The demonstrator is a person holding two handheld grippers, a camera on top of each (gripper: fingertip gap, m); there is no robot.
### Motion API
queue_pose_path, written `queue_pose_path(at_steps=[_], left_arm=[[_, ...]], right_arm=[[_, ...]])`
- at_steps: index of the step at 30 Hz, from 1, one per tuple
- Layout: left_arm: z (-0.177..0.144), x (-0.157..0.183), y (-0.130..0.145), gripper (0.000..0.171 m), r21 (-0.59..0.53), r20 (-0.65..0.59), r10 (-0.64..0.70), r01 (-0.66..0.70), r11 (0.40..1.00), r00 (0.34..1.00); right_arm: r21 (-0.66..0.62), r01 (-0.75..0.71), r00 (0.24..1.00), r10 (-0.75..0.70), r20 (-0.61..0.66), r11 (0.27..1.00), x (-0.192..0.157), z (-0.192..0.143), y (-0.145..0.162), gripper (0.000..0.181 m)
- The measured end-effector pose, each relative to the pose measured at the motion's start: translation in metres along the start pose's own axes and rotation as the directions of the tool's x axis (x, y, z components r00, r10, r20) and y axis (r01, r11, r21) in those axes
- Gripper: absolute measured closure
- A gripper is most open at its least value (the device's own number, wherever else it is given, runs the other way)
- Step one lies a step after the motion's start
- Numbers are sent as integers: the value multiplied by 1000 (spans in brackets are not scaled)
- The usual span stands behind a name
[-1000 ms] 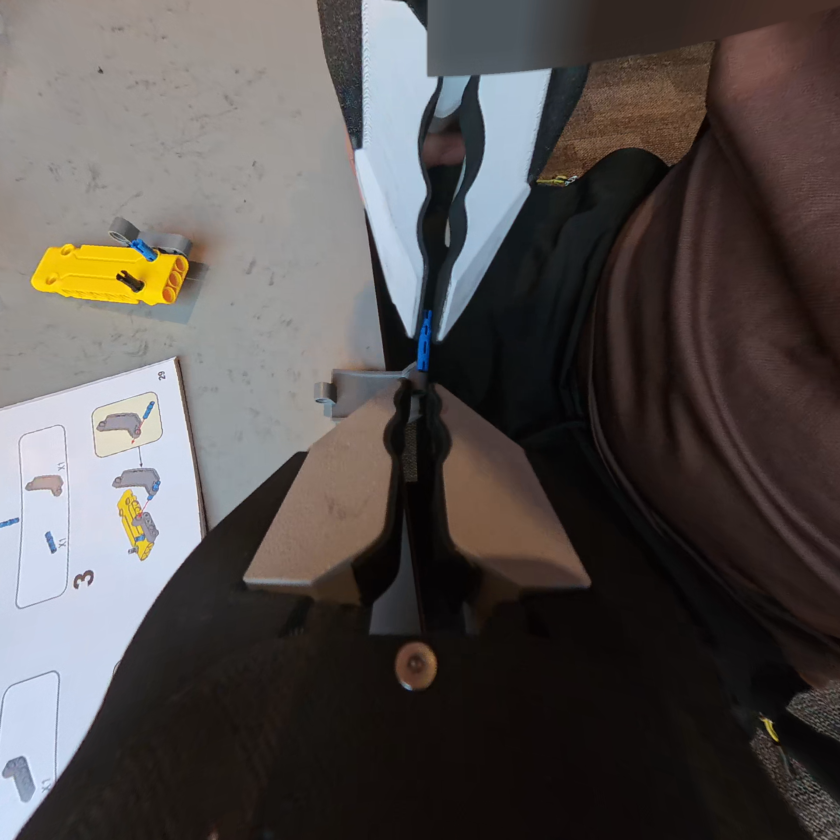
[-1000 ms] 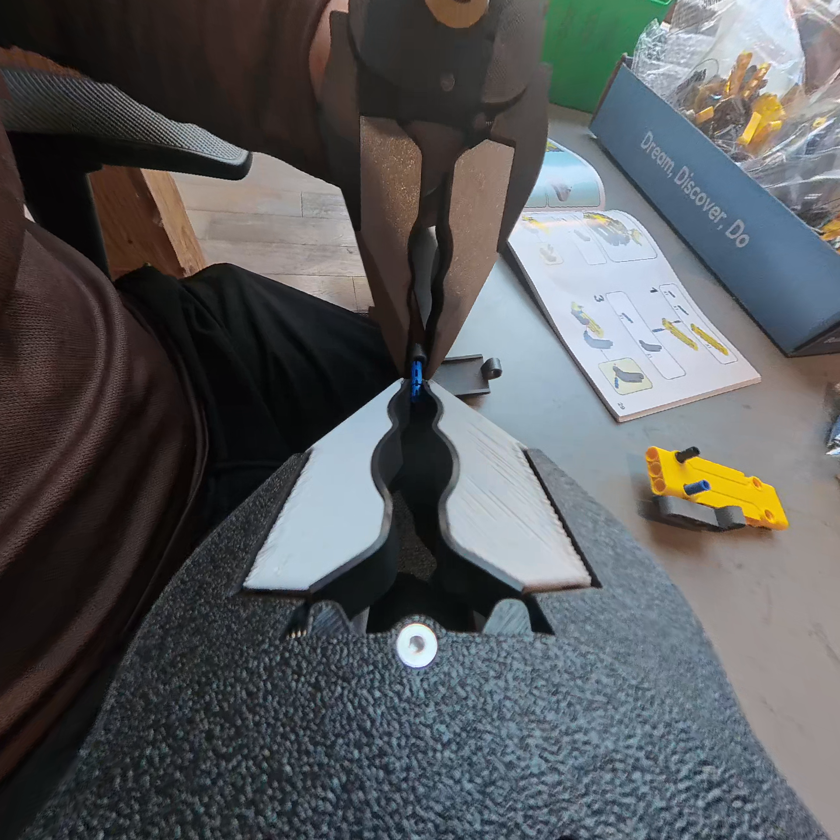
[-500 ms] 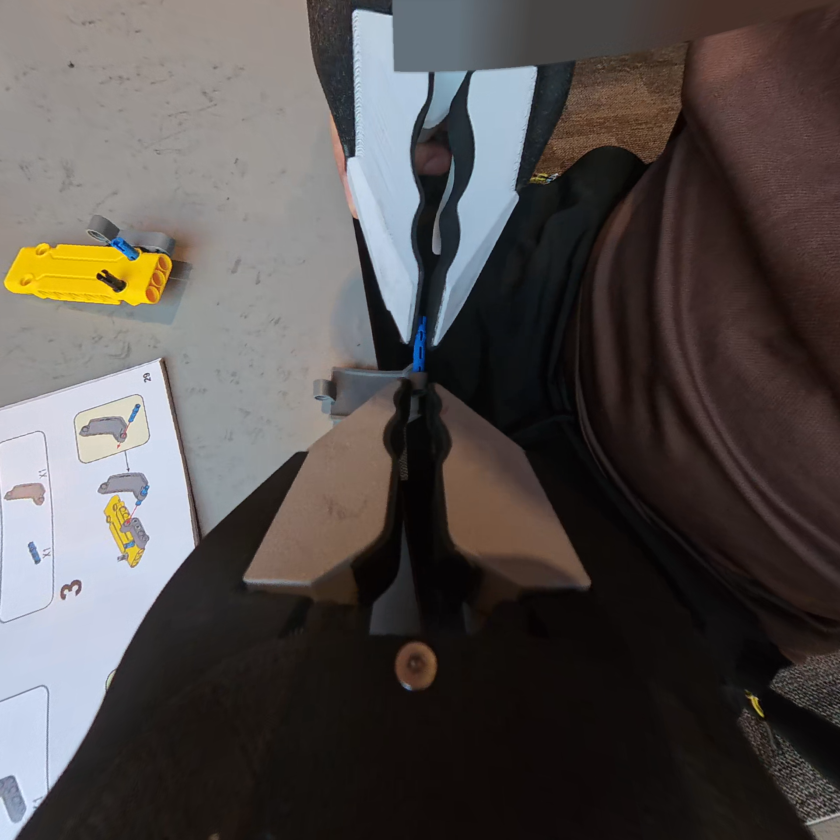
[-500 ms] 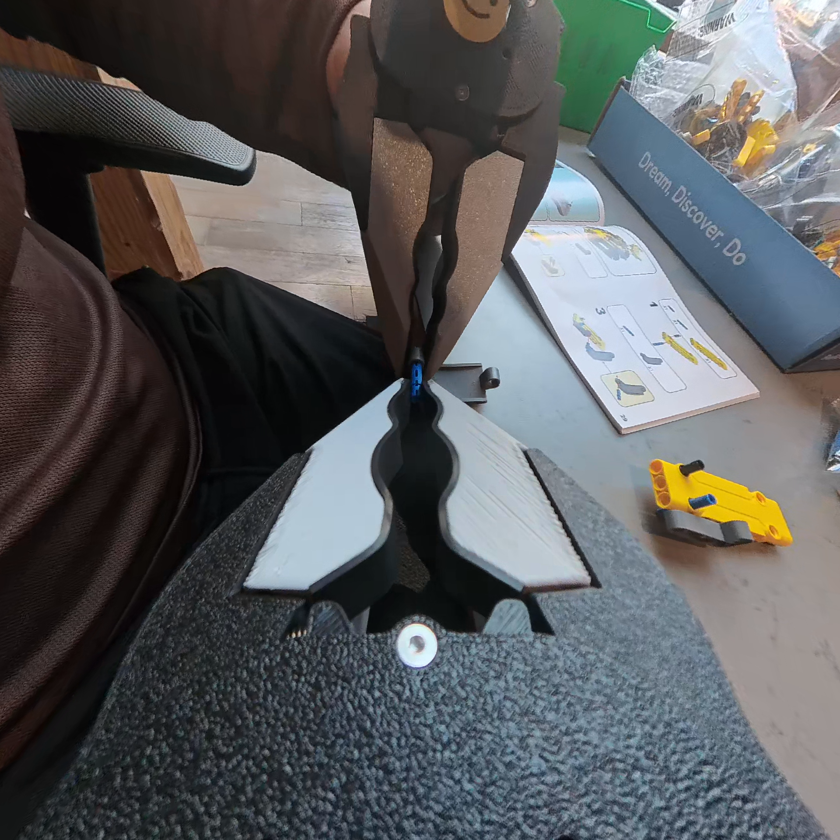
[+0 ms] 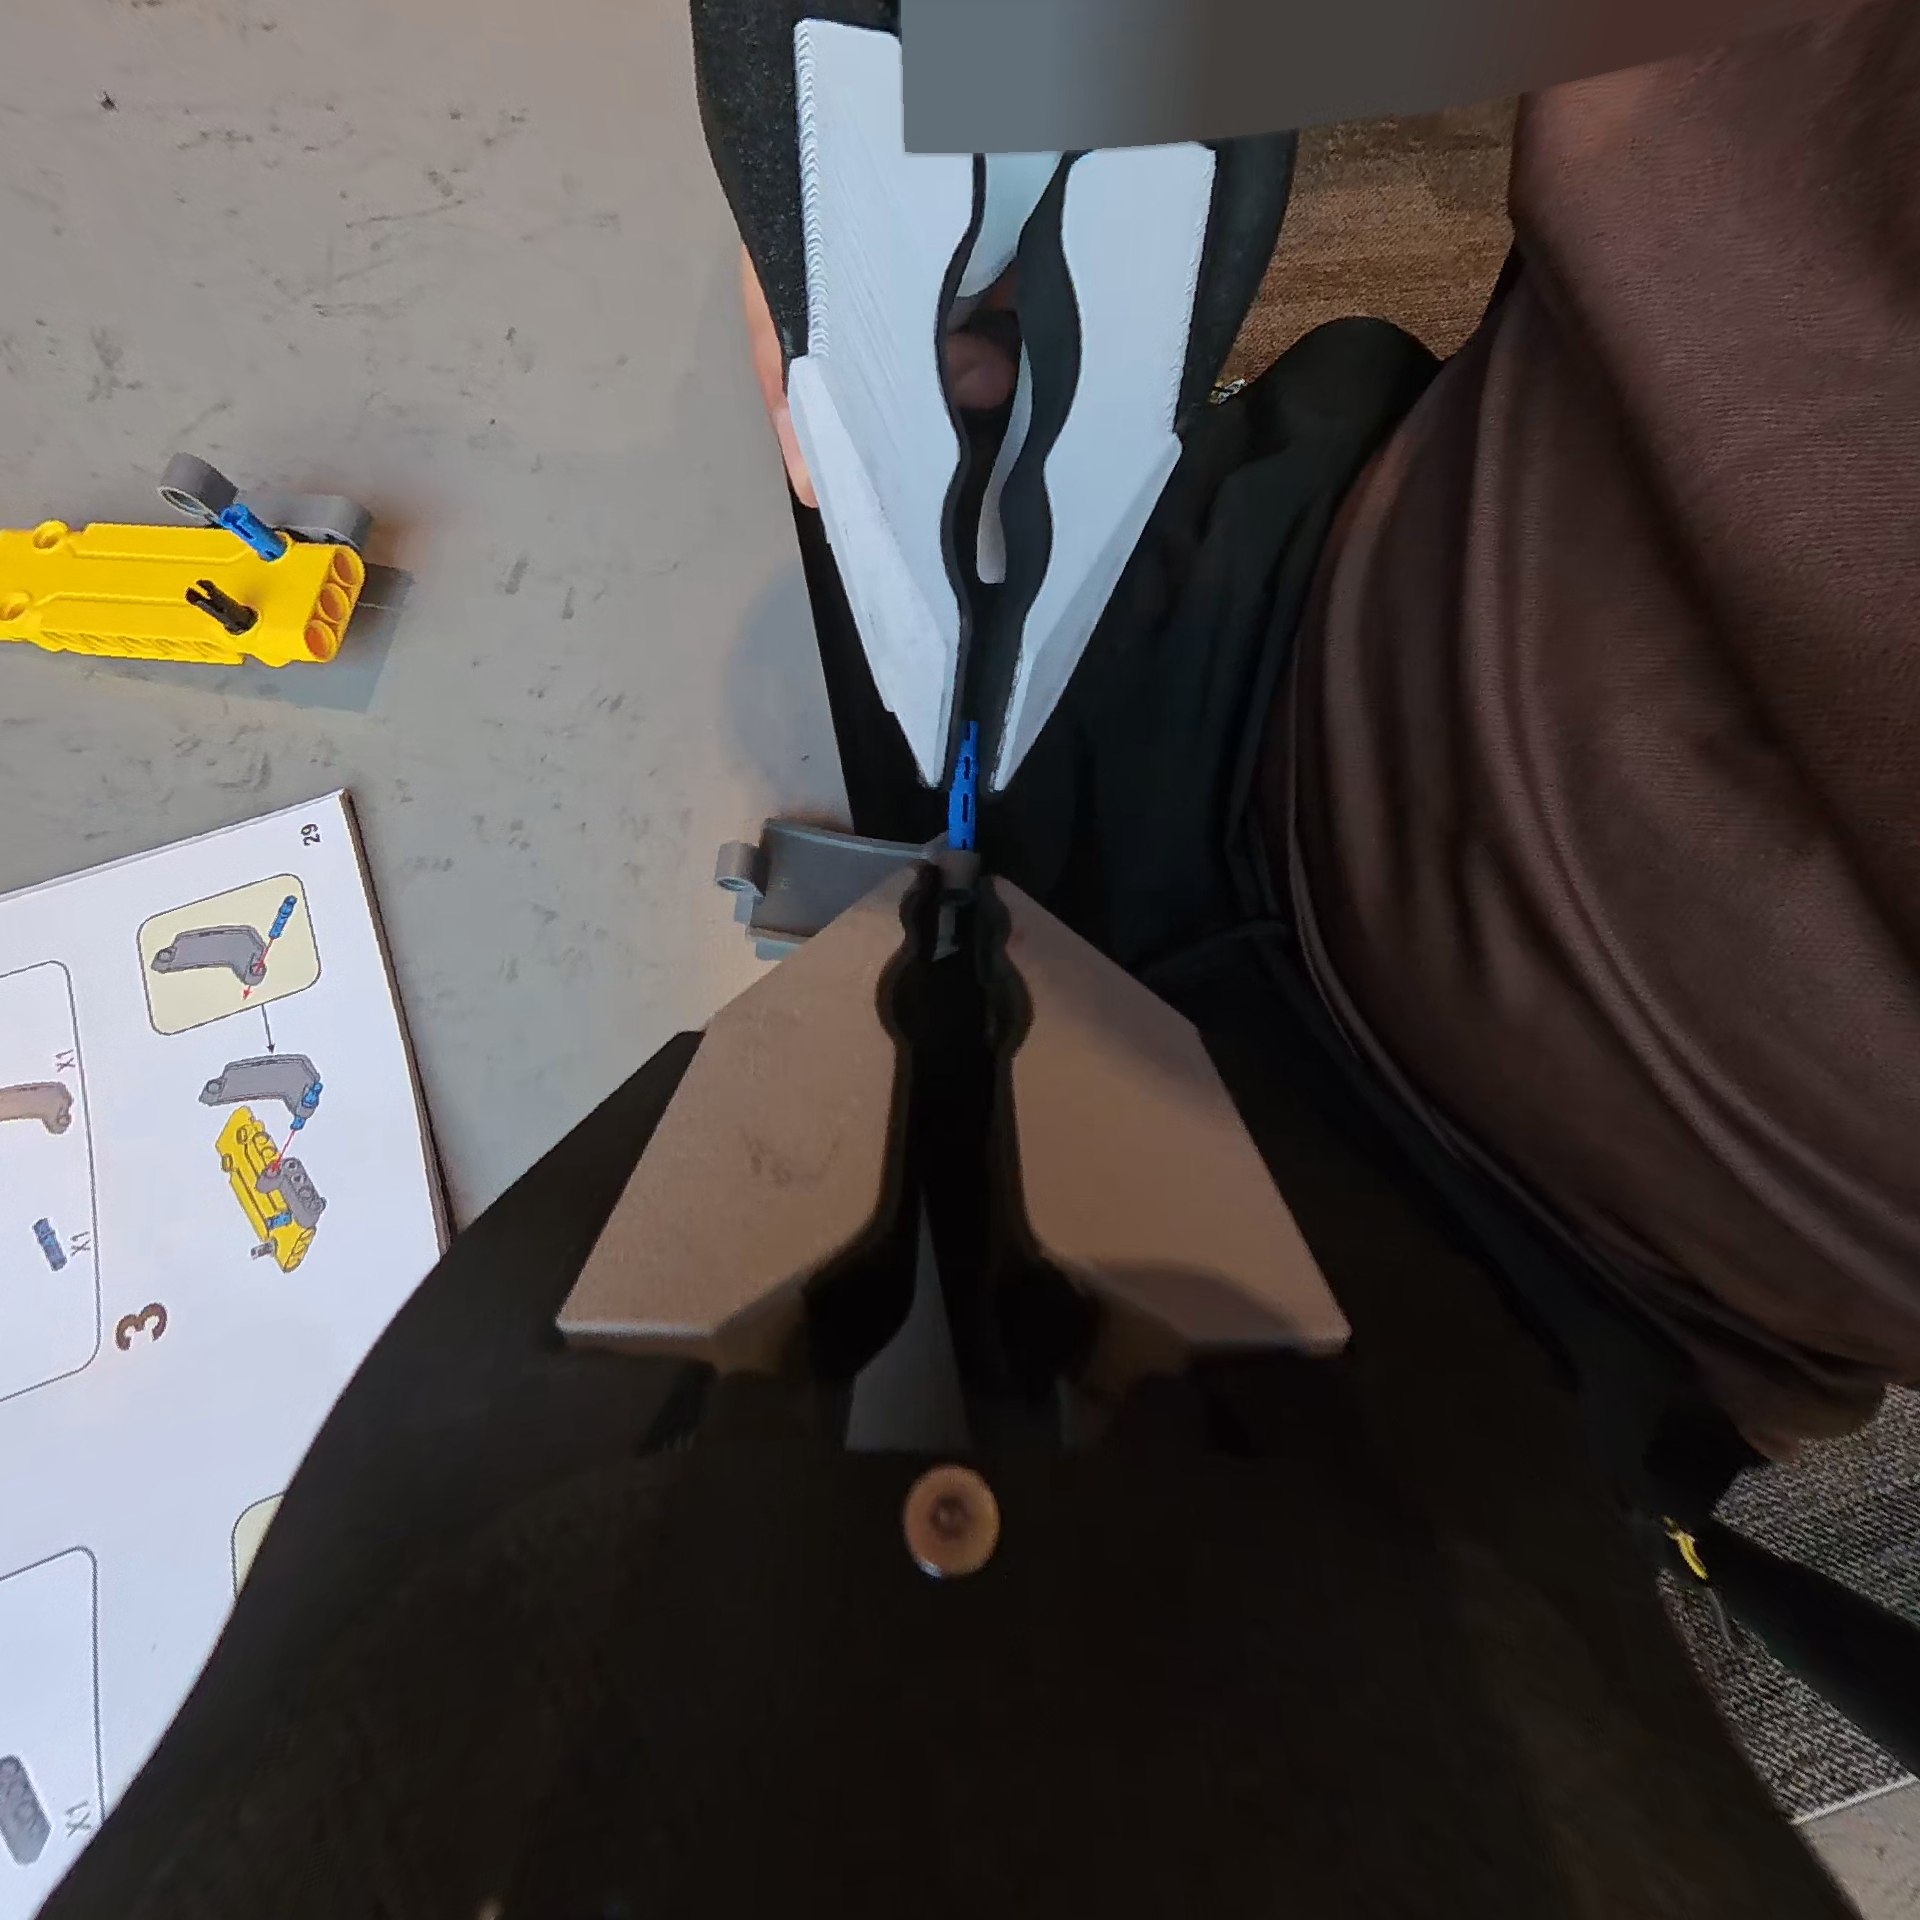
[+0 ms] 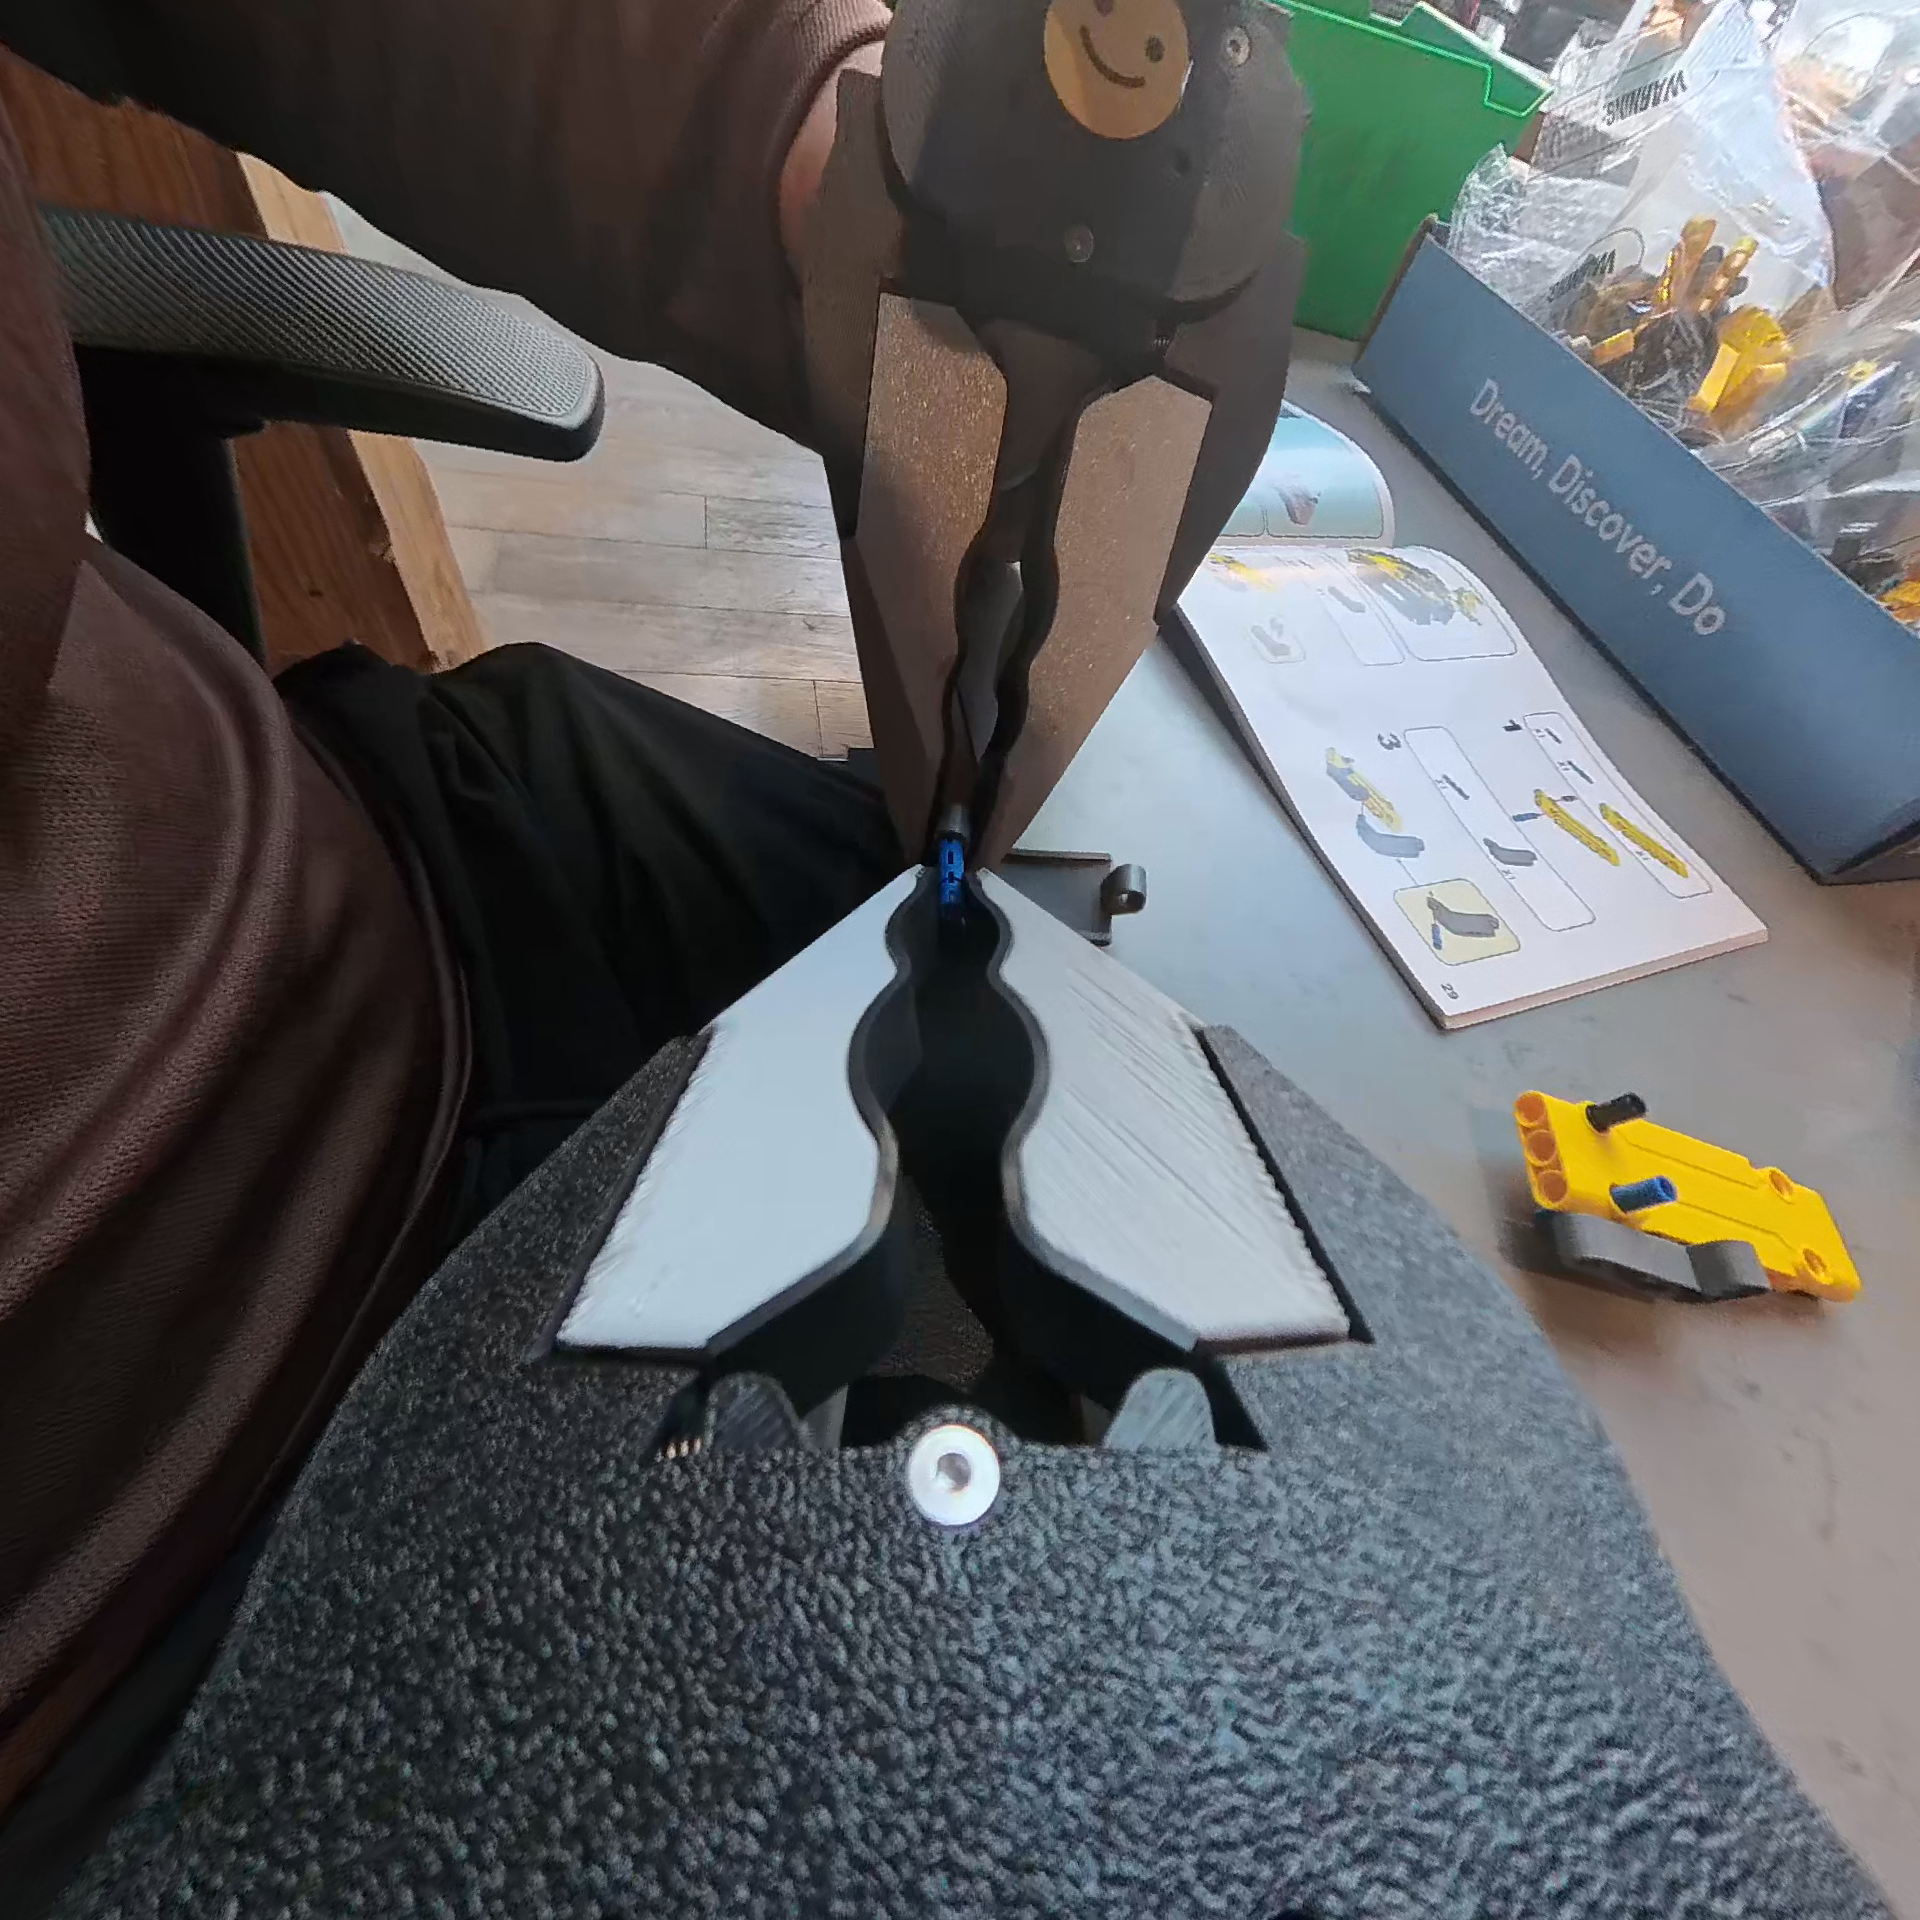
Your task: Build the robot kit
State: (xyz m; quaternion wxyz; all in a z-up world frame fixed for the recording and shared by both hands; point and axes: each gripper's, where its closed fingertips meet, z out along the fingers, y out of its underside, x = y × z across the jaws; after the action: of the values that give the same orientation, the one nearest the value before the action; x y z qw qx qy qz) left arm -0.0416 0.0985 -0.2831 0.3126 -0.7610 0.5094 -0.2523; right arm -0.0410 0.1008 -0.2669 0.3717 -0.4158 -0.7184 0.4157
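My left gripper (image 5: pixel 951 883), with brown fingers, is shut on a grey bent brick piece (image 5: pixel 821 873) that sticks out to its left. My right gripper (image 6: pixel 948 883), with light grey fingers, is shut on a small blue pin (image 6: pixel 949 868). The two grippers meet tip to tip at the table's edge, over a person's lap. The blue pin (image 5: pixel 963 779) touches the end of the grey piece held between the left tips. In the right wrist view the left gripper (image 6: pixel 956 826) comes down from above with the grey piece (image 6: pixel 1091 894).
A yellow brick assembly (image 5: pixel 187 592) with grey and blue parts lies on the grey table (image 5: pixel 416 312); it also shows in the right wrist view (image 6: pixel 1683 1195). An open instruction booklet (image 6: pixel 1455 779), a blue box (image 6: pixel 1662 582) with bagged parts (image 6: pixel 1714 260), a green bin (image 6: pixel 1382 187) and a chair armrest (image 6: pixel 343 332) are nearby.
Both grippers stay shut and tip to tip, with the pin against the grey piece. The pair has drifted only slightly relative to the table.
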Motion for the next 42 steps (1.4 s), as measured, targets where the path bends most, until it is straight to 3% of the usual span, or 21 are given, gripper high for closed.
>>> queue_pose_path(at_steps=[10, 19, 29, 34, 42], left_arm=[[0, 0, 2, 166, -8, 17, -6, 6, 1000, 1000], [-4, -9, 1, 167, 32, 60, -170, 168, 985, 984], [-5, -10, 1, 167, 41, 55, -202, 200, 979, 978], [-6, -10, 3, 167, 51, 79, -220, 217, 975, 972], [-7, -8, 3, 166, 48, 56, -221, 219, 975, 974]], right_arm=[[12, 5, 1000, -5, -29, 1000, -1, 3, 1, 176], [-9, 109, 986, -110, -124, 994, 10, 4, 0, 177], [72, -87, 995, 90, -49, 994, 11, 5, 1, 177], [86, -86, 995, 91, -50, 993, 10, 7, 1, 177], [-1, -165, 983, 164, 80, 986, 7, 8, 2, 177]])
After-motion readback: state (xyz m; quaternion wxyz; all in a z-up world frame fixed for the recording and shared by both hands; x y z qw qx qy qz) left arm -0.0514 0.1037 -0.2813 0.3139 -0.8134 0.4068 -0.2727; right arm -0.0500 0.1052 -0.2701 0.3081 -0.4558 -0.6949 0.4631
